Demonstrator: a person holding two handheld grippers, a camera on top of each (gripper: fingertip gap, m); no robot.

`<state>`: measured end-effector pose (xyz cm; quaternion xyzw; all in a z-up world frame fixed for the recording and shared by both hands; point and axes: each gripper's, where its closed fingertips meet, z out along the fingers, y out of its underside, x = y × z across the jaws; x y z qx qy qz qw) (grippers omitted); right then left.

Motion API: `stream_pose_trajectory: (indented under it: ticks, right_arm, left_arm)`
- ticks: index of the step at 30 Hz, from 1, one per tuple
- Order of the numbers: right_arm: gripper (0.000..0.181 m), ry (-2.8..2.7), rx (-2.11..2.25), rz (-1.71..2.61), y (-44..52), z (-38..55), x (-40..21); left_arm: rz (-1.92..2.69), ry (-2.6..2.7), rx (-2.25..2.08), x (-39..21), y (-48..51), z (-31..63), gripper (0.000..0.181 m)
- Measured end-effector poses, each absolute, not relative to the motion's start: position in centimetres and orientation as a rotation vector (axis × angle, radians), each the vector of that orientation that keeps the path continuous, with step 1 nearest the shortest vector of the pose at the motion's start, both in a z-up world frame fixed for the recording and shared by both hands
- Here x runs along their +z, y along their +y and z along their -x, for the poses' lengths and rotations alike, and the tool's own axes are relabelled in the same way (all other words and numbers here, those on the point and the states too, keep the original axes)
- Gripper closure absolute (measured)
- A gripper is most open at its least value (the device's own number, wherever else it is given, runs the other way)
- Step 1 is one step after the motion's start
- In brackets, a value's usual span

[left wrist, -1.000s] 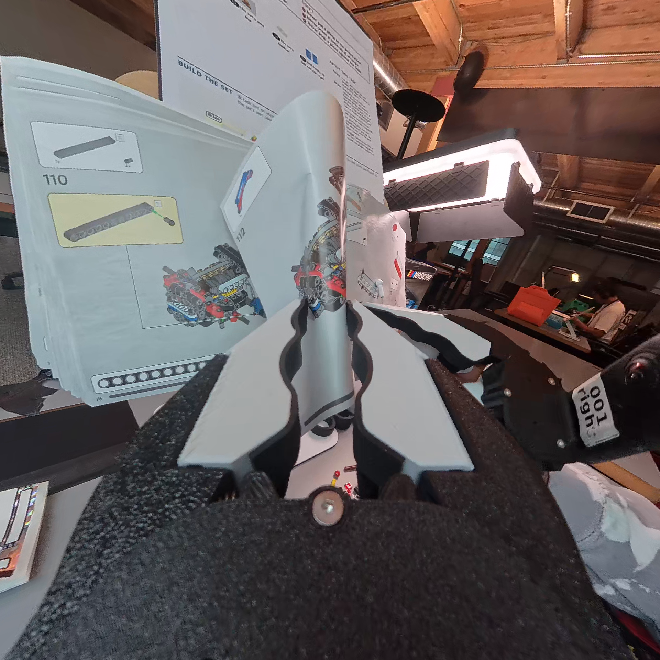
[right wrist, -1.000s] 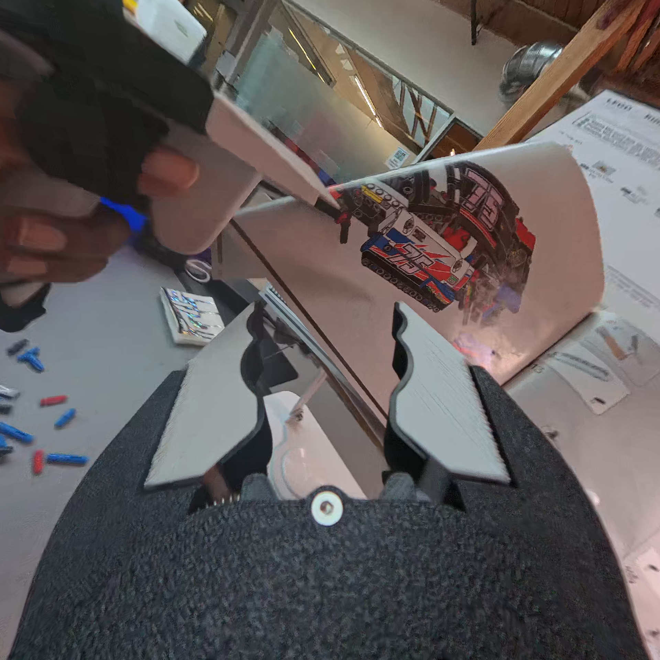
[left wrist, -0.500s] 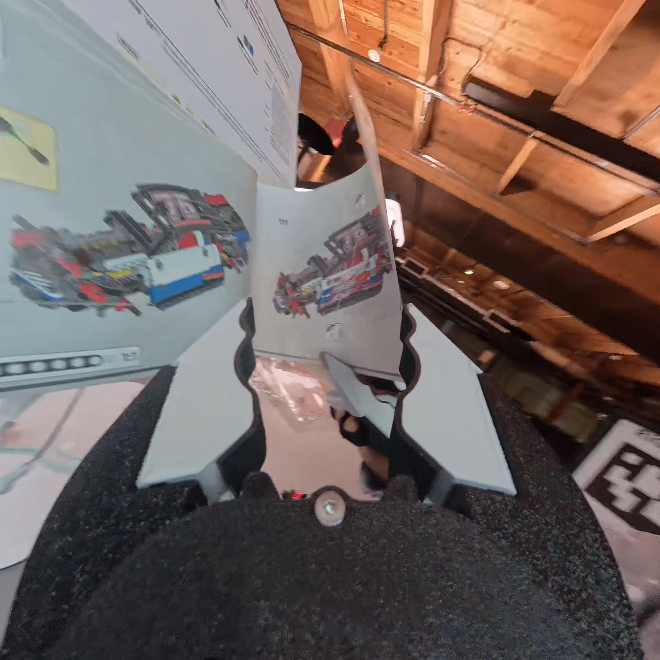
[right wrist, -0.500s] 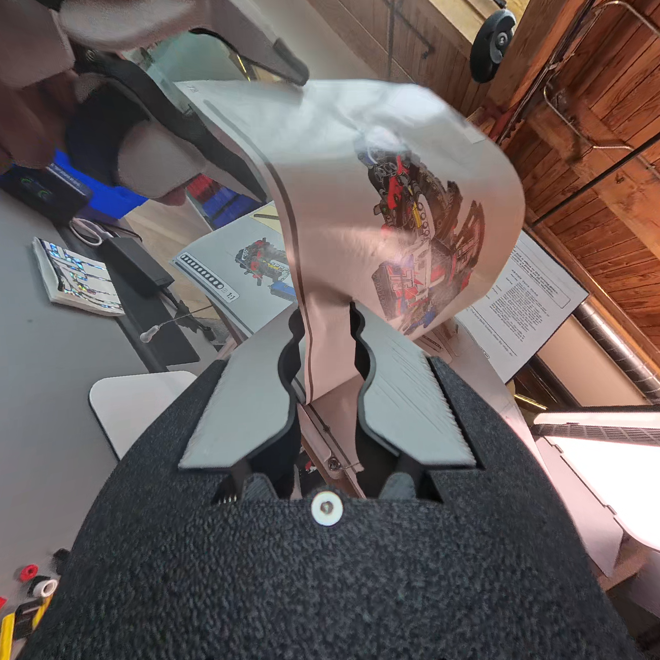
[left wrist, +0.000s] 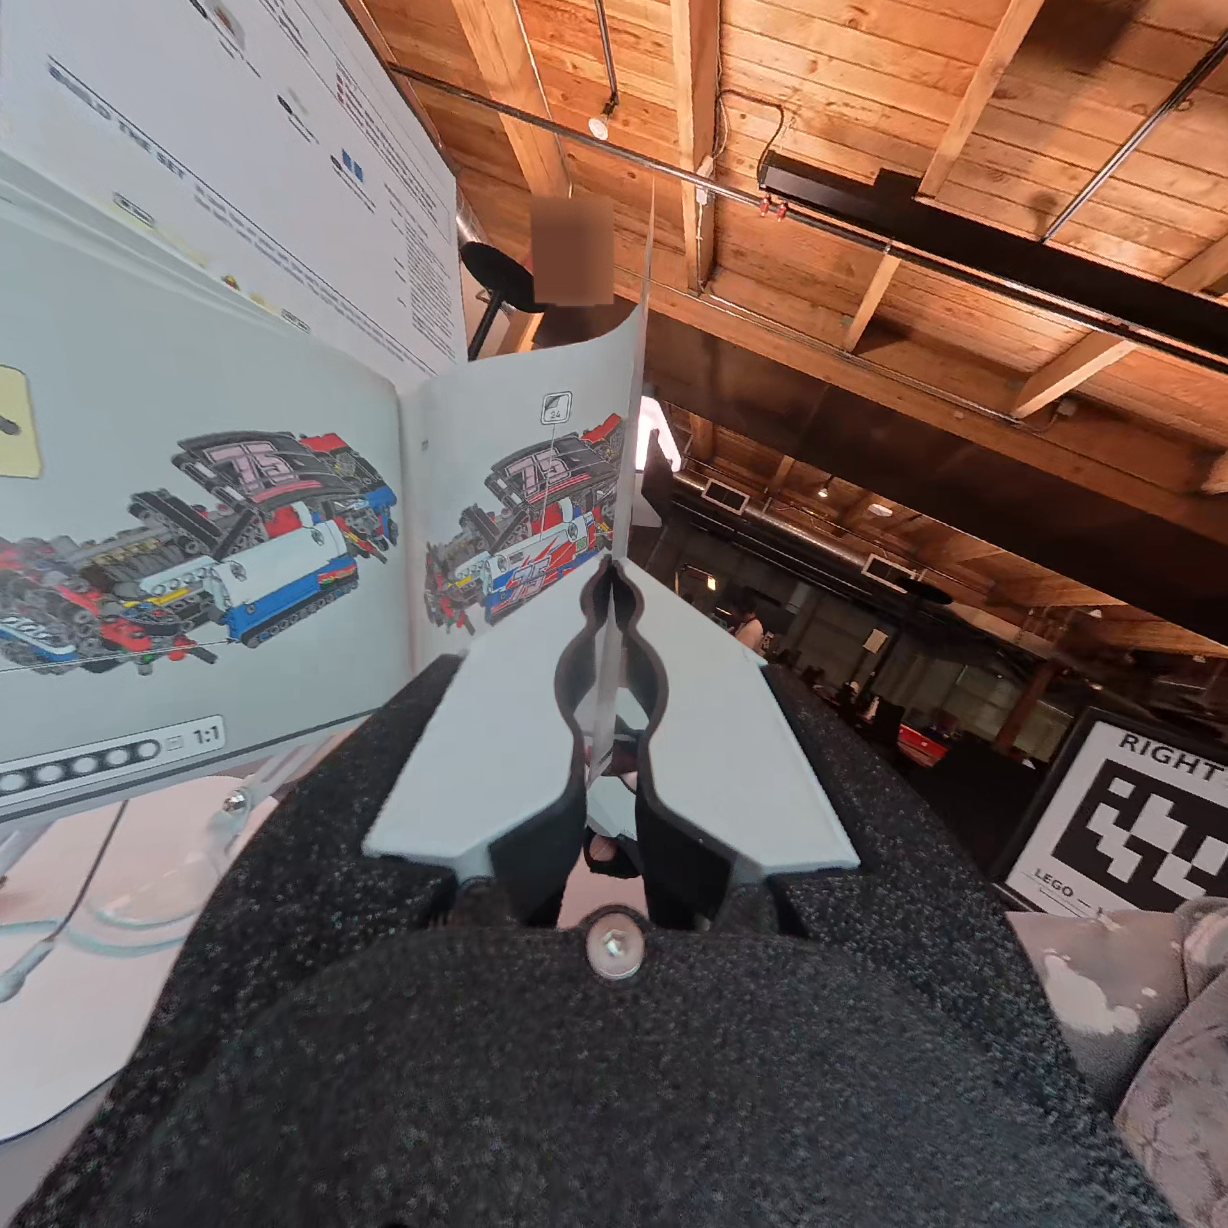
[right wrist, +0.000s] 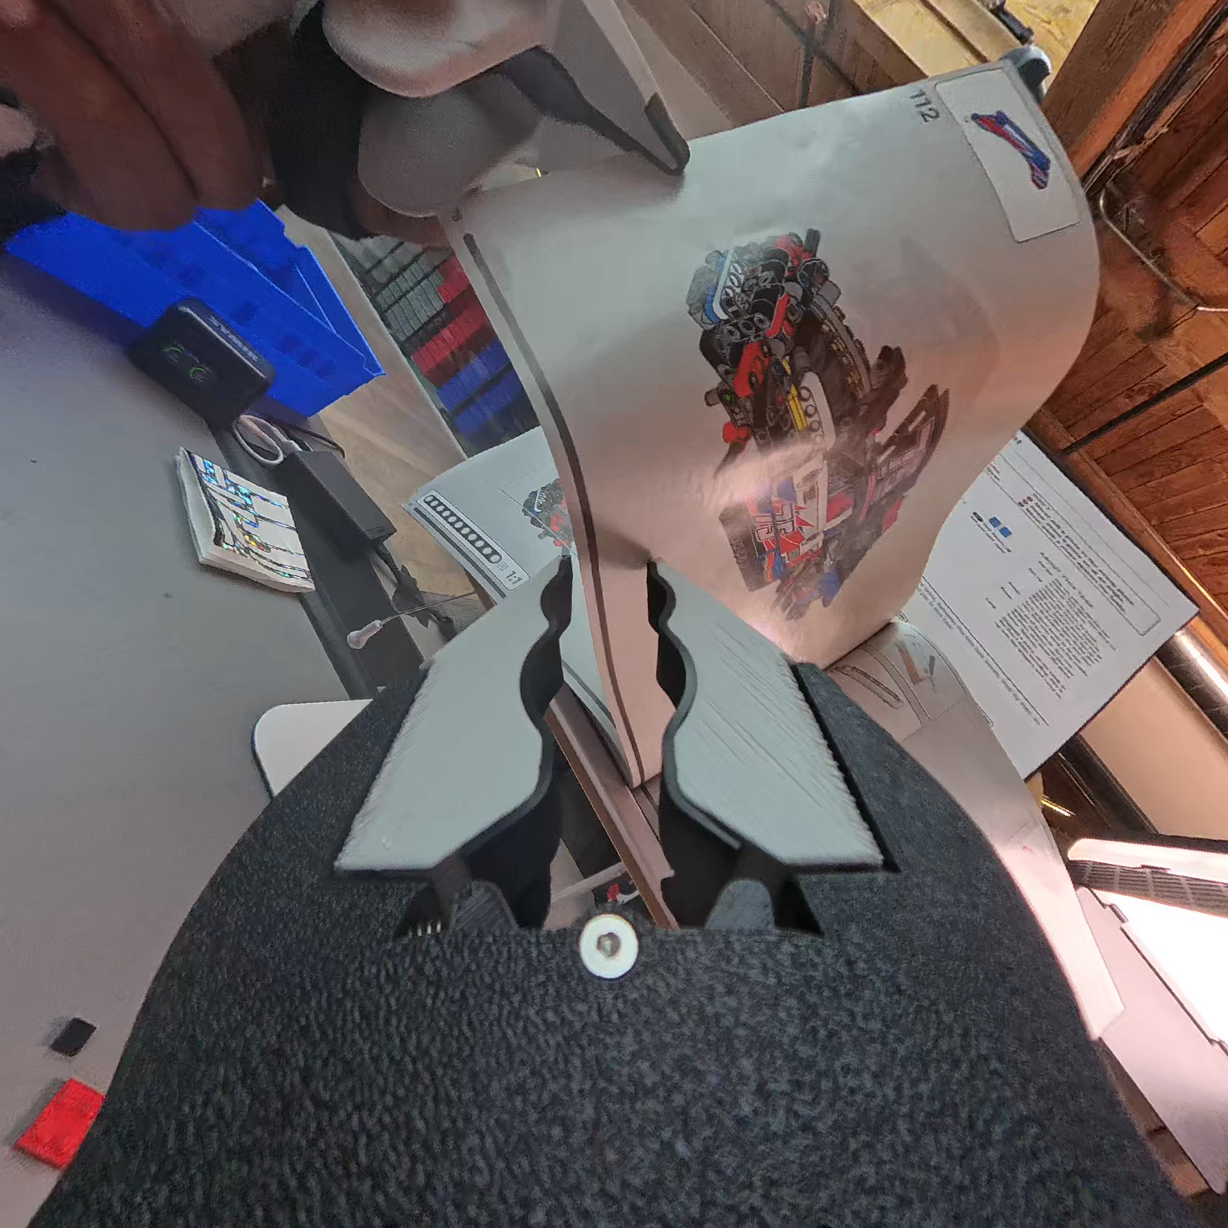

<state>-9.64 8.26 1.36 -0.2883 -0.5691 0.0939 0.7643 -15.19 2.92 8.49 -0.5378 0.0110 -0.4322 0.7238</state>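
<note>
An instruction booklet (left wrist: pixel 199 531) with pictures of a toy race car stands open on a stand. One page (left wrist: pixel 531 465) is lifted and curls away from the rest. My left gripper (left wrist: pixel 608 565) is shut on that page's outer edge, which I see edge-on between the jaws. In the right wrist view the same page (right wrist: pixel 830 332) arches overhead, pinched at its top edge by the left gripper (right wrist: pixel 664 153), which a hand holds. My right gripper (right wrist: pixel 608 571) is narrowly open with the page's lower part passing between its jaws, which do not press on it.
A large white printed sheet (right wrist: pixel 1030 598) stands behind the booklet. On the grey table (right wrist: pixel 100 664) lie a sticker sheet (right wrist: pixel 246 525), a black power adapter (right wrist: pixel 332 492), a black device (right wrist: pixel 199 359), blue bins (right wrist: pixel 266 299) and a red piece (right wrist: pixel 60 1123). A lit panel (right wrist: pixel 1183 930) is at right. The tips of one gripper are about 11 cm away from the tips of the other.
My left gripper, open half a second ago, has shut on the page's edge. My right gripper's jaws have narrowed around the page's lower part, and the page has curled further over.
</note>
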Motion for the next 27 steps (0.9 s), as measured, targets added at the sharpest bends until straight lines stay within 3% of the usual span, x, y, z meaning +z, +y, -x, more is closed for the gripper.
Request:
stream_pose_trajectory:
  ticks: [7, 13, 19, 22, 23, 27]
  right_arm:
    - [0.157, -1.211, 0.351, 0.712, 8.2, 9.7, 1.4]
    - [0.151, -1.145, 0.513, 0.835, 9.3, 9.2, 2.0]
    - [0.109, -1.189, 0.500, 0.788, 7.2, 9.2, 2.3]
    - [0.103, -1.134, 0.402, 0.708, 6.0, 8.6, 3.4]
    - [0.104, -1.090, 0.376, 0.701, 5.9, 8.2, 4.1]
    - [0.143, -0.880, 0.435, 0.732, 7.3, 4.1, 6.5]
  left_arm:
    - [1.244, -0.097, -0.689, 7.3, 2.1, 20.8, 0.181]
    - [1.236, -0.101, -0.713, 6.9, 2.1, 21.1, 0.181]
    - [1.173, -0.010, -0.839, 9.3, 1.4, 16.7, 0.181]
    - [1.148, 0.110, -0.951, 10.8, 1.1, 10.4, 0.181]
    - [1.156, 0.149, -0.994, 11.0, 1.1, 7.9, 0.181]
    - [1.171, 0.244, -1.088, 10.6, 1.6, 1.8, 0.181]
